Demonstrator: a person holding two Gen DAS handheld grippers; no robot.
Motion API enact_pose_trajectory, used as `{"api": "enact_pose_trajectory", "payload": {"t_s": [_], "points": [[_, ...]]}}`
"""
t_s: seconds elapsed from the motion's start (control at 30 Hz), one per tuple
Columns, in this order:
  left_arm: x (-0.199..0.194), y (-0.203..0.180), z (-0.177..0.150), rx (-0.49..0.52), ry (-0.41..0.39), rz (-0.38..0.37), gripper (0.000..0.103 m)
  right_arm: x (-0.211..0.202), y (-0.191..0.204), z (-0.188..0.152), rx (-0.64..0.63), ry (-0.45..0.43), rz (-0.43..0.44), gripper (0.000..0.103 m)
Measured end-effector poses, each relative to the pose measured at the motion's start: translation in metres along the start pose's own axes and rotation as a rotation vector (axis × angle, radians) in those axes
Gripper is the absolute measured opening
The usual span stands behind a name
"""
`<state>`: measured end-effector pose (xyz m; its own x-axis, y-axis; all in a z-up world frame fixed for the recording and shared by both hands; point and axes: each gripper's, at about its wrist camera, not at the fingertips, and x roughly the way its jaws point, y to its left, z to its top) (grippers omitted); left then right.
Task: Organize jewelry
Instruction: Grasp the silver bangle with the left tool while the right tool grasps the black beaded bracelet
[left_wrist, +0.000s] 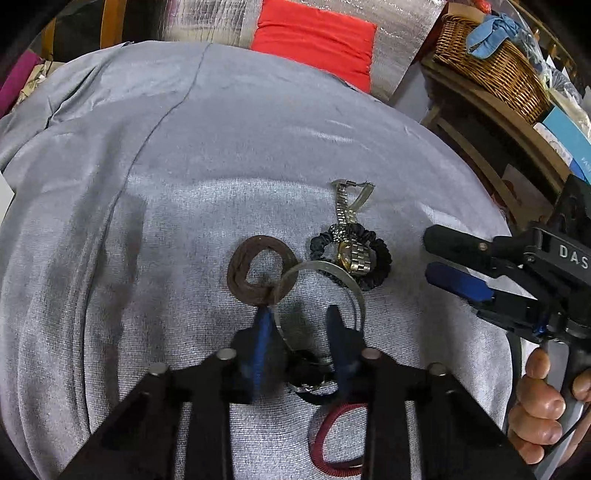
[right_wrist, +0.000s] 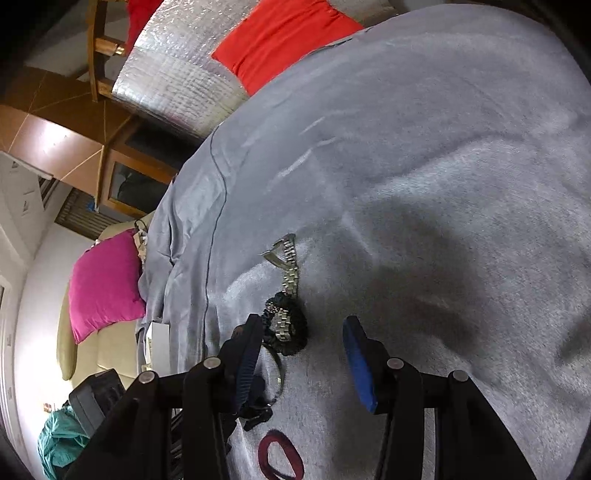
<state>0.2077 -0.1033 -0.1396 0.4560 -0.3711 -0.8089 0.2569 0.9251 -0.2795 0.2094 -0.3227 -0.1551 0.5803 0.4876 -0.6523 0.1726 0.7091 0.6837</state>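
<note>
Left wrist view, left tool (left_wrist: 301, 326) closed on thin silver bangle (left_wrist: 345, 280), right tool (left_wrist: 439, 256) open.

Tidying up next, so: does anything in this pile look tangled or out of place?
Yes: the metal watch lies across the black scrunchie, and the clear bangle overlaps the brown hair tie.

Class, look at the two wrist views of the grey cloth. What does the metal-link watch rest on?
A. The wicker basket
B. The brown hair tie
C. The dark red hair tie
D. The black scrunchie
D: in both views the metal-link watch lies across the black scrunchie, its band trailing onto the grey cloth, apart from the brown hair tie and the dark red hair tie.
</note>
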Motion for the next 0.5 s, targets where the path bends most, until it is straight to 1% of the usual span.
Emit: {"api": "enact_pose_trajectory", "payload": {"t_s": [0.03,0.07,0.13,0.17,0.23,0.3,0.33,0.37,0.4,0.5], "points": [[-0.001,-0.001,0.000,-0.001,0.003,-0.020,0.012,0.002,0.002,0.000,-0.008,0.002,0.000,0.049],[-0.002,-0.001,0.000,-0.001,0.004,-0.033,0.009,0.004,0.004,-0.001,-0.016,0.004,-0.001,0.049],[-0.008,-0.002,0.000,0.013,-0.015,-0.051,0.008,0.009,0.008,-0.001,-0.025,0.012,-0.002,0.049],[-0.010,-0.003,-0.001,0.021,-0.022,-0.053,0.008,0.012,0.009,-0.002,-0.030,0.015,-0.008,0.046],[-0.016,-0.004,-0.002,0.039,-0.035,-0.069,0.008,0.020,0.012,-0.003,-0.042,0.027,-0.027,0.041],[-0.019,-0.004,-0.003,0.051,-0.038,-0.064,0.008,0.030,0.014,-0.005,-0.050,0.043,-0.057,0.035],[-0.020,-0.003,-0.004,0.054,-0.038,-0.056,0.008,0.033,0.014,-0.006,-0.056,0.046,-0.070,0.024],[-0.020,-0.001,-0.003,0.054,-0.036,-0.046,0.008,0.035,0.015,-0.007,-0.065,0.044,-0.089,0.015],[-0.022,0.003,-0.004,0.049,-0.036,-0.037,0.008,0.036,0.017,-0.009,-0.075,0.037,-0.106,0.012],[-0.025,0.010,-0.002,0.040,-0.026,-0.033,0.009,0.030,0.022,-0.011,-0.092,0.001,-0.126,0.010]]}}
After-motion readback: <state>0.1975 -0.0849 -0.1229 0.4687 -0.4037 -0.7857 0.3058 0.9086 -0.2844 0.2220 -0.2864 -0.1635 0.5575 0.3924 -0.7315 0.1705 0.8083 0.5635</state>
